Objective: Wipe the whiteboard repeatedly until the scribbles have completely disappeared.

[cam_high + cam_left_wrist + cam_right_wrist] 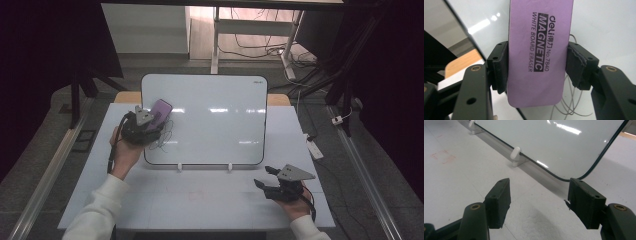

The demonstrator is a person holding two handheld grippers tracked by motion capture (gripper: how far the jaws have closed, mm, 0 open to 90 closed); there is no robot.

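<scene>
— Purple eraser (539, 53) fills the space between the left gripper's (537, 67) jaws, printed face toward the camera; what grips it?

— Both black pads press on its long edges, so the left gripper (141, 126) is clamped on the eraser (160, 111).

— Where does the eraser sit?

— Against the whiteboard (215, 120), near the board's left edge, beside thin grey scribbles (165, 136) drawn on the surface.

— And the whiteboard itself?

— It leans back on two small white clips (515, 155) at its lower rim, on the white table (200, 195).

— What about the right gripper (539, 200)?

— Its jaws stand apart with nothing between them; it rests low over the table in front of the board's lower right corner, well away from the eraser, the right gripper (276, 184) held in the person's hand
</scene>
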